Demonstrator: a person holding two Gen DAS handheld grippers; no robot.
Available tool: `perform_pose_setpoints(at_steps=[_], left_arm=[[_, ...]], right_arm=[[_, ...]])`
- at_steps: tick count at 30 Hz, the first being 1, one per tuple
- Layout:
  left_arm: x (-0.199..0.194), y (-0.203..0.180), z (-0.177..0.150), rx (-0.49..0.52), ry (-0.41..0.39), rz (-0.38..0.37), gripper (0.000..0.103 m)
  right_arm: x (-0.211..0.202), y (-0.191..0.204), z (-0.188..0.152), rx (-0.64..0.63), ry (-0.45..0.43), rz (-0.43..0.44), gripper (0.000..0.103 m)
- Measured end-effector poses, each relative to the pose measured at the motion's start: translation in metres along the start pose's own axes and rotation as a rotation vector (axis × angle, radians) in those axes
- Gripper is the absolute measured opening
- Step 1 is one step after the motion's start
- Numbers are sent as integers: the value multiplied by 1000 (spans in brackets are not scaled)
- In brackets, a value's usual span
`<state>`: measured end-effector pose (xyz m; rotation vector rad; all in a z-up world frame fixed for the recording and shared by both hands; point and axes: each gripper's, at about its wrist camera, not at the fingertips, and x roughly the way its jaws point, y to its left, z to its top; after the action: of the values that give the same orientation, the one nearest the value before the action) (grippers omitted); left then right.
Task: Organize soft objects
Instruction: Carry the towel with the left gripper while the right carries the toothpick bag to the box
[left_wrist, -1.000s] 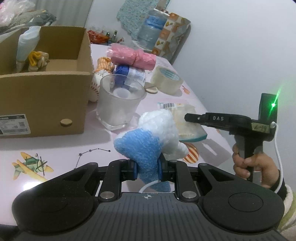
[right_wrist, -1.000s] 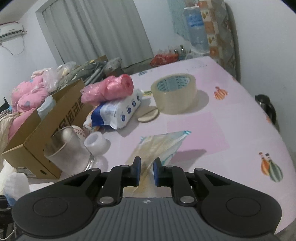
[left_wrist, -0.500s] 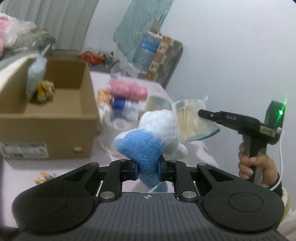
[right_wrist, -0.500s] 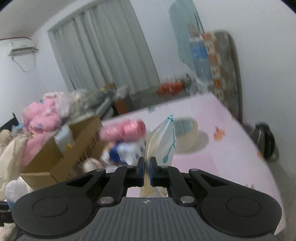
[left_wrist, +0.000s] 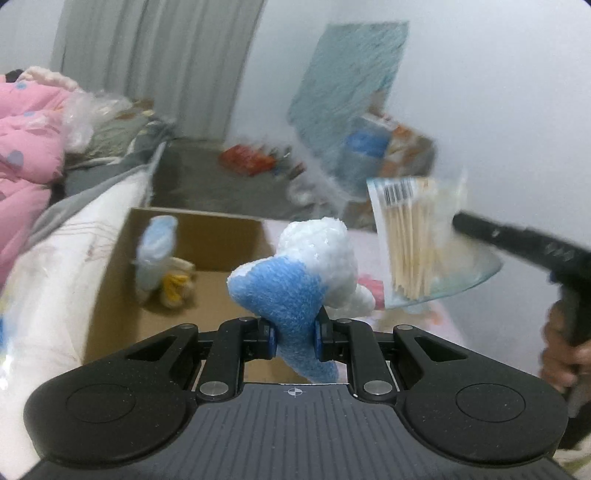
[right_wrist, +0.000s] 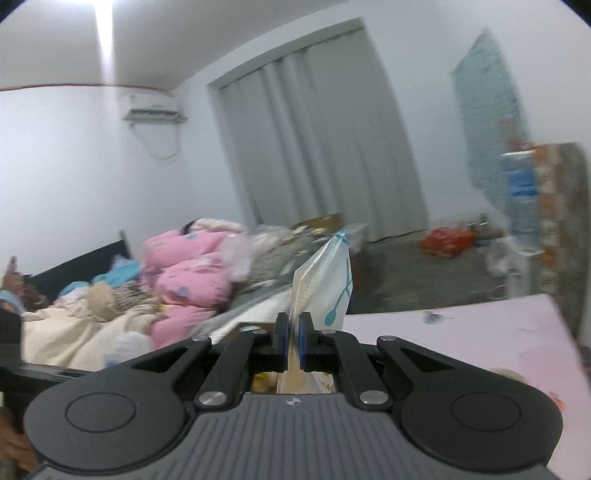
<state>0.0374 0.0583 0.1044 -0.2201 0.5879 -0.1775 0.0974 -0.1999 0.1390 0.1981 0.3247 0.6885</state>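
Note:
My left gripper (left_wrist: 294, 338) is shut on a blue and white plush toy (left_wrist: 295, 280), lifted in the air in front of an open cardboard box (left_wrist: 207, 236). Inside the box lie a pale blue soft item (left_wrist: 157, 245) and a yellow and cream soft toy (left_wrist: 177, 286). My right gripper (right_wrist: 291, 345) is shut on a clear plastic bag of wooden sticks (right_wrist: 328, 291), held edge-on and upright. In the left wrist view that bag of sticks (left_wrist: 413, 243) hangs to the right of the plush, from the right gripper's black body (left_wrist: 524, 240).
The pink table (right_wrist: 461, 332) lies below at the right. A bed with pink bedding (right_wrist: 188, 273) and a white pillow (left_wrist: 62, 280) sits left of the box. A person's hand (left_wrist: 561, 354) grips the right tool's handle. Grey curtains (right_wrist: 325, 147) hang behind.
Both grippers rose from the table with their loads. The bag left the tabletop and now hangs upright. The cup, tape and packets on the table dropped out of view.

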Motion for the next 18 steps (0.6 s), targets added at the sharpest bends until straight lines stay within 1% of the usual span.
perform_pose_setpoints(at_steps=[4,7,10,13,16,18], left_arm=[[56,20,25,22,107,102,16],[100,37,39,30,190,170,16],[137,56,50,24,271,212,16],[170,77,59,-5,348,231,16],[189,88,62,-24,383,243,16],[199,94,66,-35,405,238,16]], right_arm=[[68,12,19,-2,94,55,50],[121,15,22,-15,175,47,50],[168,19,18,-37,258,24,50],[205,21,9,-65,331,-10,50],[233,26,1,-106,395,-46,50],[250,28,-3,-131,431,-74,50]])
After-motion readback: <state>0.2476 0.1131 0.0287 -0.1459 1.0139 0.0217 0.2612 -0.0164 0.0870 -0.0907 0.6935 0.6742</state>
